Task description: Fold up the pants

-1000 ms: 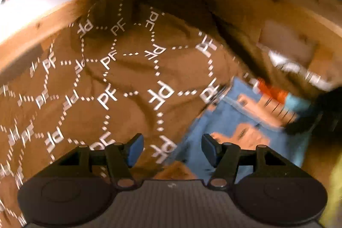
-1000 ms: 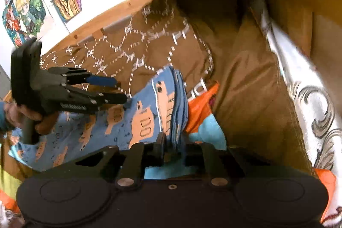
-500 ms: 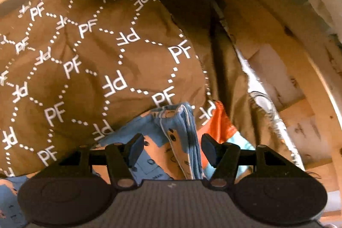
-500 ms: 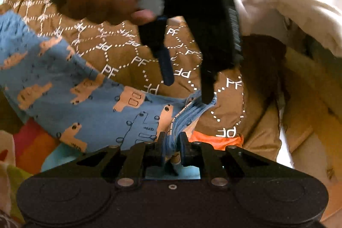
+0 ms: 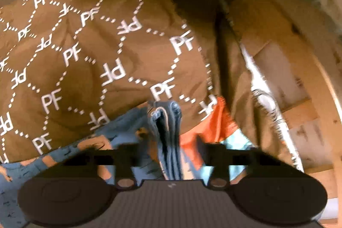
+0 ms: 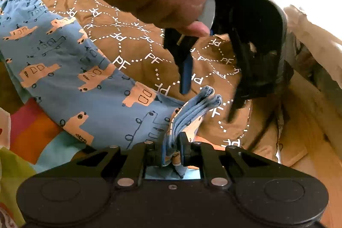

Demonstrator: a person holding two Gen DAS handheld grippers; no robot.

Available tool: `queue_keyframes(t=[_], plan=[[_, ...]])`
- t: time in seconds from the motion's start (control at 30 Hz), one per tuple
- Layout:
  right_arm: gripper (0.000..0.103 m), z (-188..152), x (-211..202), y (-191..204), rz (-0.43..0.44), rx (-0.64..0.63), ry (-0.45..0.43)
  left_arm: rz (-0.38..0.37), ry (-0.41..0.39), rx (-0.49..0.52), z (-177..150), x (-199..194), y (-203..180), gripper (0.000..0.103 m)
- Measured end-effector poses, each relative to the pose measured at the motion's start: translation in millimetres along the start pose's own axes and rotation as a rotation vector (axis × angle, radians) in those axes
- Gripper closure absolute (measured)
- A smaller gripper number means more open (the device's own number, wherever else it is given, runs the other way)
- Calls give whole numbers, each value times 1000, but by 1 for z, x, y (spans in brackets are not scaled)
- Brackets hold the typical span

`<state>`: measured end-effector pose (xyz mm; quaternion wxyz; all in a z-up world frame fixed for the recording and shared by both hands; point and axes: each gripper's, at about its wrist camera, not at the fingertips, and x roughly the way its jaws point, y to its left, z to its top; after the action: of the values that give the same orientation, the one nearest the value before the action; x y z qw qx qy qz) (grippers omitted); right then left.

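Note:
The blue pants (image 6: pixel 70 69) with an orange truck print lie across the brown "PF" blanket (image 6: pixel 128 50). My right gripper (image 6: pixel 172 151) is shut on a bunched stack of the pants' edge (image 6: pixel 192 112), which sticks up past its fingers. My left gripper (image 6: pixel 210 99) hangs just above that bunch with its jaws apart, a hand holding it. In the left wrist view, the same bunch (image 5: pixel 168 134) stands between the open fingers of the left gripper (image 5: pixel 170 155), which are blurred.
The brown blanket (image 5: pixel 89 52) covers the bed. A striped orange, red and teal cloth (image 6: pixel 32 131) lies under the pants. A wooden bed frame (image 5: pixel 310 99) runs along the right. White bedding (image 6: pixel 310 5) is heaped at upper right.
My left gripper has come down closer over the bunched edge, which now sits further between its open fingers. My right gripper keeps its hold.

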<state>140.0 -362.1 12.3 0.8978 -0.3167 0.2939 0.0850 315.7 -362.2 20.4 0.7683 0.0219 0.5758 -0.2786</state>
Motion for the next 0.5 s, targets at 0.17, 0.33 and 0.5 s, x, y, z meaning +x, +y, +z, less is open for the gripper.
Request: queue_keyframes(t=[0.17, 0.33, 0.5], plan=[[84, -3, -1, -2, -4, 28, -2, -7, 19, -41, -3, 5, 14, 91], [74, -7, 2, -3, -3, 51, 16, -49, 16, -45, -2, -1, 20, 91], [89, -2, -5, -1, -7, 64, -25, -80, -6, -6, -4, -19, 30, 92]])
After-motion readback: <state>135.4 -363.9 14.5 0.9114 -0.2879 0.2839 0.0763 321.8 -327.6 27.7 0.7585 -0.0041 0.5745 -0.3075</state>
